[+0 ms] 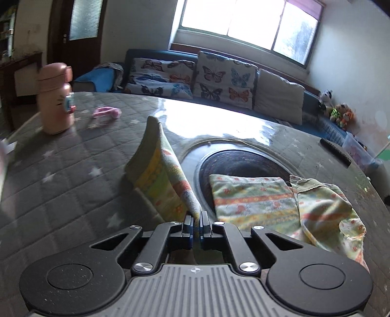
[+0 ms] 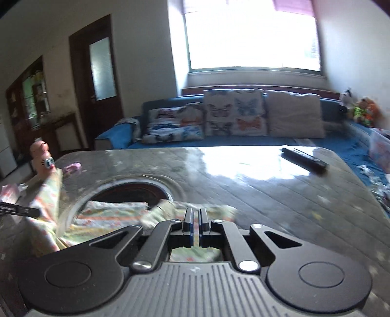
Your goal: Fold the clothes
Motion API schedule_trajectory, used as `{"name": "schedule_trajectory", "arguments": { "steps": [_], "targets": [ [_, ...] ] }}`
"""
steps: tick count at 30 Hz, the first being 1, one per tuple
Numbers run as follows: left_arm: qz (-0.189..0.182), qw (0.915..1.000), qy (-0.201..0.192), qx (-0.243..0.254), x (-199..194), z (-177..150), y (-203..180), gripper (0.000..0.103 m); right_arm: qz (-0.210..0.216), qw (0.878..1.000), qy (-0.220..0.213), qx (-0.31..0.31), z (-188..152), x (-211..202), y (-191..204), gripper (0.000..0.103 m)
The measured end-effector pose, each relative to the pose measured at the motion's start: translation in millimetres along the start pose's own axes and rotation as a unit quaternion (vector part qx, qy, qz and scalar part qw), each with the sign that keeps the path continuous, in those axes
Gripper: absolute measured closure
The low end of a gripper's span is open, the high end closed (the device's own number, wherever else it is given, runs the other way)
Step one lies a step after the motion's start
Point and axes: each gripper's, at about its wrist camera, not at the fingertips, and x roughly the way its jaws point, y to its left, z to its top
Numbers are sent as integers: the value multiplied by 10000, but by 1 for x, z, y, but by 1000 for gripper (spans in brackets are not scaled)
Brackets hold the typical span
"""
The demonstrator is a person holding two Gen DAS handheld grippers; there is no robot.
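Left wrist view: the left gripper is pinched tight on one edge of a floral garment, drawing a flap of the cloth up into a tilted ridge above a gray quilted table. Most of the garment lies flat to the right of the fingers, draped partly over a dark round recess set in the tabletop, with a rumpled section nearest the right edge. A pink bottle stands upright at the table's far left, a small pink object lies just beyond it, and a dark remote rests near the far right rim. Behind the table runs a blue sofa with butterfly cushions, under a bright window. In the right wrist view, the right gripper has its fingers drawn together; cloth shows ahead of the tips and again beneath the body, and the frame is too blurred to tell with certainty how much fabric sits between them, though the fingers appear closed on the garment. The left gripper enters at the left edge, the lifted flap beside it. The remote lies well apart on the table, in window glare.
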Motion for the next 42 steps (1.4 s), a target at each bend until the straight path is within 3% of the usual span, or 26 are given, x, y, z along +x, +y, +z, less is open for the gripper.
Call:
{"name": "schedule_trajectory", "arguments": {
  "steps": [2, 6, 8, 10, 18, 24, 26, 29, 31, 33, 42],
  "targets": [
    [39, 10000, -45, -75, -12, -11, 5, 98, 52, 9999, 55, 72, -5, -2, 0, 93],
    [214, 9994, 79, -249, -27, -37, 15, 99, 227, 9996, 86, 158, -14, 0, 8, 62],
    [231, 9990, 197, -338, -32, -49, 20, 99, 412, 9990, 124, 83, -16, 8, 21, 61],
    [249, 9985, 301, -386, -34, -58, 22, 99, 622, 9979, 183, 13, -17, 18, 36, 52],
    [251, 9974, 499, -455, -31, -76, 23, 99, 1128, 9906, 601, -495, -21, 56, 102, 41],
    [183, 9981, 447, -376, -31, -77, 24, 99, 923, 9824, 1108, -1187, -34, 86, 142, 40],
    [150, 9982, 435, -388, -30, -77, 25, 99, 795, 9788, 1266, -1400, -40, 94, 150, 44],
    [110, 9983, 420, -392, -30, -77, 27, 99, 591, 9775, 1391, -1473, -47, 98, 147, 62],
    [98, 9984, 417, -381, -30, -77, 27, 98, 495, 9794, 1380, -1392, -46, 92, 138, 84],
    [98, 9984, 410, -369, -29, -76, 27, 98, 409, 9812, 1297, -1368, -44, 82, 130, 95],
    [164, 9986, 400, -317, -27, -74, 25, 98, -323, 9904, 625, -1193, -40, 33, 87, 100]
  ]
}}
